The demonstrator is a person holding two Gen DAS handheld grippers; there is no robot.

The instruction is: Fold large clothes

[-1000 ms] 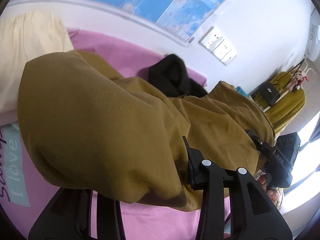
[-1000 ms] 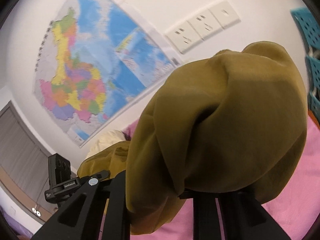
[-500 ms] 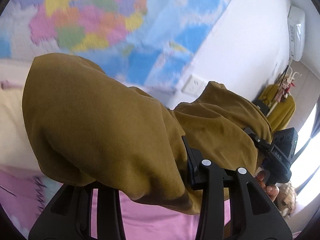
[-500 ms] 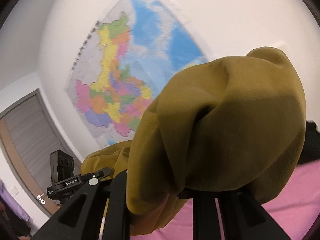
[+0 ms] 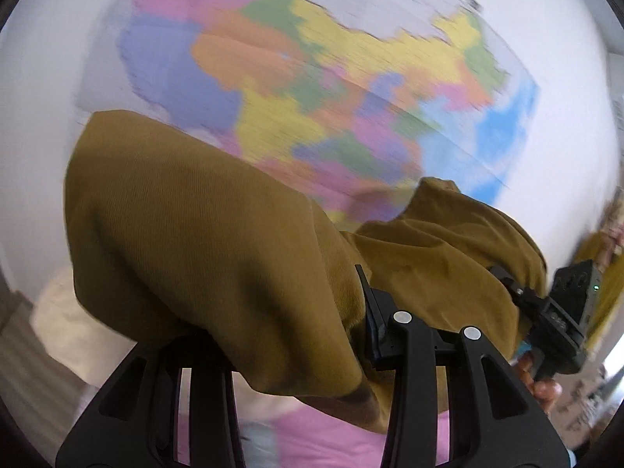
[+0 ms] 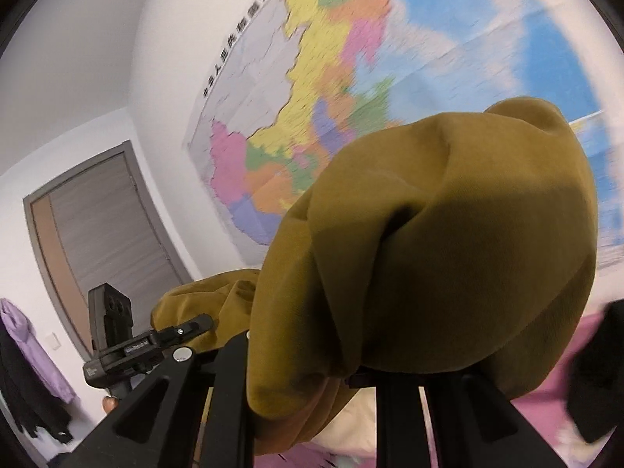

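An olive-brown corduroy garment (image 5: 202, 234) is bunched over my left gripper (image 5: 288, 312), whose jaws are shut on a thick fold; the fingertips are buried under the cloth. In the right wrist view the same garment (image 6: 448, 253) bulges over my right gripper (image 6: 335, 347), which is likewise shut on a fold with its tips hidden. The cloth stretches between the two tools, both held up in the air. Each camera catches the other tool: the right one (image 5: 561, 312) at the right edge, the left one (image 6: 117, 335) at lower left.
A large coloured wall map (image 5: 351, 78) fills the background. Below lie a pink bed sheet (image 5: 319, 440), a cream pillow (image 5: 66, 323) and a black garment (image 6: 596, 370). A grey door (image 6: 97, 241) and hanging purple clothing (image 6: 35, 351) stand at the left.
Both grippers have risen and tilted upward with the olive garment still in them. The views swung from the bed and wall sockets up onto the map.
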